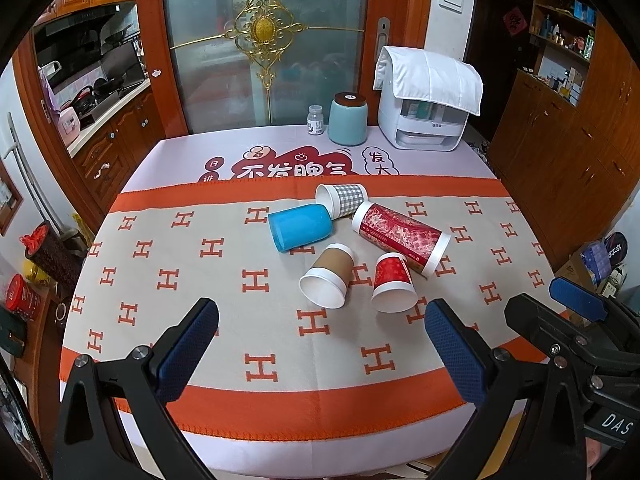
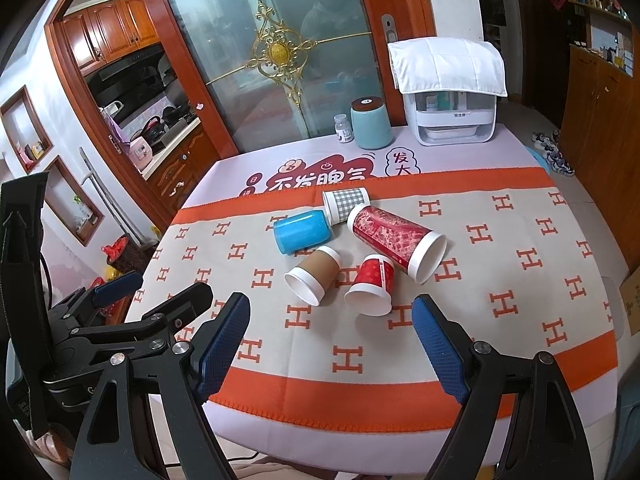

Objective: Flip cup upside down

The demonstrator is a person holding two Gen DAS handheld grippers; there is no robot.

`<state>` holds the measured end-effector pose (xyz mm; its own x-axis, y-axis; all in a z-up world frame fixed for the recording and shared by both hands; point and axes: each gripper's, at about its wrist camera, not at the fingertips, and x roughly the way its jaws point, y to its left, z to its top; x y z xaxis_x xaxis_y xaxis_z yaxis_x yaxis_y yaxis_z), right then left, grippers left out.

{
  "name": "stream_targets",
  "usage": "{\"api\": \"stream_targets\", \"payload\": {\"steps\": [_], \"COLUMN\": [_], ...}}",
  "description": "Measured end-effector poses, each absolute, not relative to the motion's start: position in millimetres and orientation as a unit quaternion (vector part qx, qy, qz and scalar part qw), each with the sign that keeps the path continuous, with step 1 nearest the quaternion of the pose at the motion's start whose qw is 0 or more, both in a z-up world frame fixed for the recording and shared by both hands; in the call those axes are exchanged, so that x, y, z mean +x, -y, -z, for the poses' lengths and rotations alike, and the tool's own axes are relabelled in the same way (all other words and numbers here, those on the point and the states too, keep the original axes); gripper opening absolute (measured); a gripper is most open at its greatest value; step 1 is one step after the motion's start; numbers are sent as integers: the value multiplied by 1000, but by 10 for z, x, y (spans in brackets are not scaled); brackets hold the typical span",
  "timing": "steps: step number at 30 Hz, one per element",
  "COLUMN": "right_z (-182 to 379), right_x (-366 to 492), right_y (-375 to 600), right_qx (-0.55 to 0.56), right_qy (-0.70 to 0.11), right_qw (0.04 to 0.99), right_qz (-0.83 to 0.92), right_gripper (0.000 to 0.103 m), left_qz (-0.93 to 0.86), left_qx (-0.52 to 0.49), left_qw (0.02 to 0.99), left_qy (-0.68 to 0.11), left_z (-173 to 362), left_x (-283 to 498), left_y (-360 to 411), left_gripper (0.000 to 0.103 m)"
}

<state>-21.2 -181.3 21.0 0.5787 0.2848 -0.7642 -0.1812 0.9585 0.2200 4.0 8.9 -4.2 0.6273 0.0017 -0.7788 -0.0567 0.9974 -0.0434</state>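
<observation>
Left wrist: checked cup (image 1: pixel 345 199) partly hidden, perhaps empty.

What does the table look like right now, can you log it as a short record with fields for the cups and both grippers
cups: five, all on their sides
blue cup: touches checked cup
tall red cup: longest, beside checked cup
brown cup: mouth toward camera
small red cup: mouth toward camera
left gripper: open, holding nothing
right gripper: open, holding nothing
cloth: orange border, H pattern
flipped: none yet
</observation>
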Motion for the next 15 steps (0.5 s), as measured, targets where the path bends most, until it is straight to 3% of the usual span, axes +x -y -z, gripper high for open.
{"api": "stream_targets", "payload": {"steps": [15], "right_z": [-216], "right_x": [-183], "right_y": [1768], "right_qx": [60], "right_qy": [-439], "right_qw": [887], "right_qz": [-131], "right_gripper": [85], "left_qz": [-13], "left_qx": [-24], "left_qw": [903], "left_qy": [-429], "left_z": [11], "left_x": [114], "left_y": [-100], "left_gripper": [102]}}
